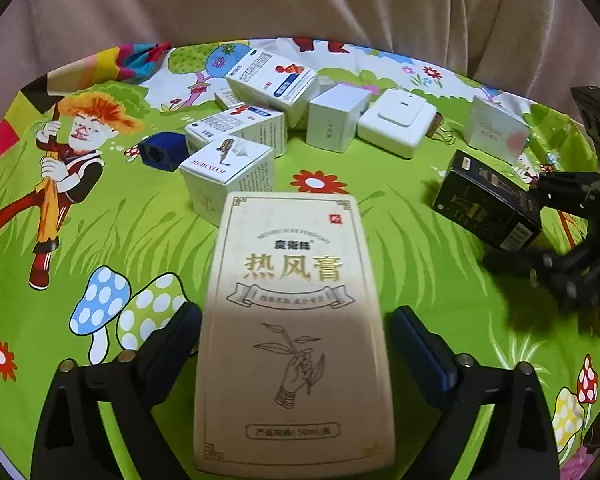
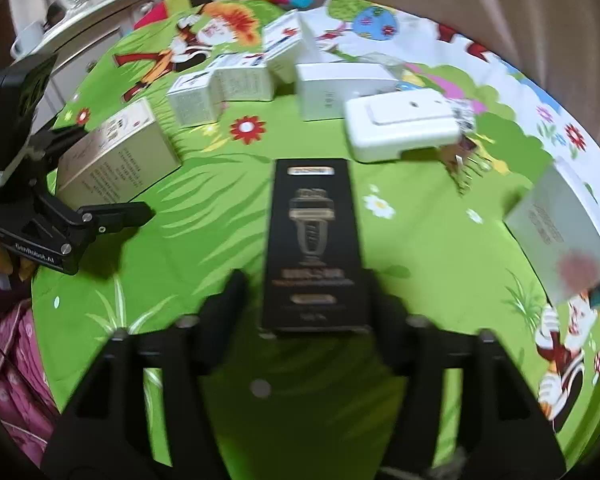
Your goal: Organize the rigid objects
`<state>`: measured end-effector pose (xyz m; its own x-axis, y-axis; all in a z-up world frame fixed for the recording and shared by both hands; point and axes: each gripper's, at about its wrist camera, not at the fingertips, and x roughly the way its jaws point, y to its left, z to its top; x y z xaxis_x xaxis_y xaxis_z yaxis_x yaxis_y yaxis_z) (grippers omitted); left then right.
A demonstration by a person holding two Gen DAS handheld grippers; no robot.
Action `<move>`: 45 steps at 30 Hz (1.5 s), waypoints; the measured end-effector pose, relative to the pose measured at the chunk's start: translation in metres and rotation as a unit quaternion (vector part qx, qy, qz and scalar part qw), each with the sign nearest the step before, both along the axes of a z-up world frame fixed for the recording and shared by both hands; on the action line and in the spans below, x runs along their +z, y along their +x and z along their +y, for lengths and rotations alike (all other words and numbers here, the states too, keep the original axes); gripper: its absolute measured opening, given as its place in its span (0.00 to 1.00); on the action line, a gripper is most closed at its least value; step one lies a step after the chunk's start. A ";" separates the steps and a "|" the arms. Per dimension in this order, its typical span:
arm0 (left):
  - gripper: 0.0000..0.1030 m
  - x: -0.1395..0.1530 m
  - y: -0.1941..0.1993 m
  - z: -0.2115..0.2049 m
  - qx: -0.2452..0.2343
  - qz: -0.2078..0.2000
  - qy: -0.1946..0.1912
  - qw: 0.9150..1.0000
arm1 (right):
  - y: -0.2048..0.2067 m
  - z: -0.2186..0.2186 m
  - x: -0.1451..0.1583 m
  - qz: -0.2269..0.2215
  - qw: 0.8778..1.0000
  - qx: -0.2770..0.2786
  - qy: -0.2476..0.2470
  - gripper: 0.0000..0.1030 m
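though lying flat on green cloth (image 1: 420,248), beige box (image 1: 294,320), gold lettering

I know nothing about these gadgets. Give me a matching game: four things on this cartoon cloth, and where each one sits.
Things:
1. beige box
2. black box
3. white switch
4. dark blue block

Places:
A. between the fingers of the right gripper
B. between the fingers of the left gripper
C. at the left end of the printed cartons
D. just right of the plain white box

Pairs: 1-B, 2-A, 3-D, 4-C
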<state>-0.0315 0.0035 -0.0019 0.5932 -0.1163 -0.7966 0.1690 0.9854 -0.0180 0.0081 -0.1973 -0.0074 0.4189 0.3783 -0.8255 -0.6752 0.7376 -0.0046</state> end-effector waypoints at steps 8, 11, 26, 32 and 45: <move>0.87 0.001 -0.006 0.010 0.037 -0.004 0.003 0.999 | 0.025 0.020 0.000 0.020 0.999 -0.032 -0.028 0.71; 0.51 0.008 -0.012 0.011 0.037 -0.008 -0.001 0.999 | 0.011 0.014 0.006 0.011 0.997 -0.071 -0.032 0.41; 0.51 0.126 -0.133 -0.030 0.057 -0.284 -0.028 0.957 | -0.183 -0.032 0.117 -0.331 0.900 -0.245 0.142 0.41; 0.51 0.185 -0.190 -0.031 0.057 -0.396 -0.052 0.915 | -0.257 -0.028 0.181 -0.482 0.824 -0.241 0.172 0.42; 0.51 0.189 -0.227 -0.003 0.068 -0.379 -0.036 0.922 | -0.284 0.000 0.203 -0.491 0.828 -0.202 0.179 0.42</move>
<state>-0.2583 0.0000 0.1867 0.9893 -0.0369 -0.1412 0.0356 0.9993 -0.0116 -0.2755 -0.1971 0.1953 0.9740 0.1899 0.1235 -0.1727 0.9753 -0.1374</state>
